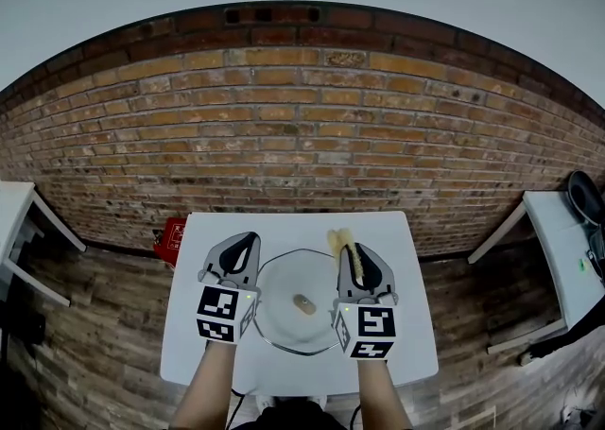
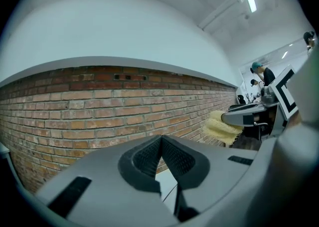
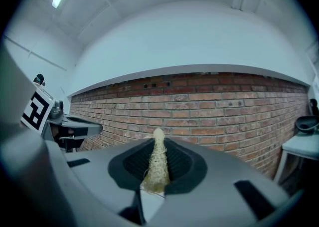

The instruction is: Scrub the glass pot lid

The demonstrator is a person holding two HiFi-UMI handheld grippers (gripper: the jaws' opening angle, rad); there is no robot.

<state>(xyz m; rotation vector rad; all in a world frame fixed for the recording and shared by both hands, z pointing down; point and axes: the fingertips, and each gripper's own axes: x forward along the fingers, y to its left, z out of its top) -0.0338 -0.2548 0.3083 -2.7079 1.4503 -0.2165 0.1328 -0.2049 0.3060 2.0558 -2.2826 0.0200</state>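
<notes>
the left gripper (image 1: 244, 241) is hovering with its jaws pressed together on nothing. the right gripper (image 1: 352, 250) is clamping a yellow scrubber (image 1: 340, 237), which is sticking out past its tips. the lid (image 1: 282, 291) is lying flat on the white table (image 1: 402, 239), between both grippers, knob (image 1: 304, 304) facing up.

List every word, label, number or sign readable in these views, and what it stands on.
No text can be read in any view.
On the red box left of the table: markings too small to read.
On the left hand-held gripper and right hand-held gripper: black-and-white square marker patterns, no letters or digits.
</notes>
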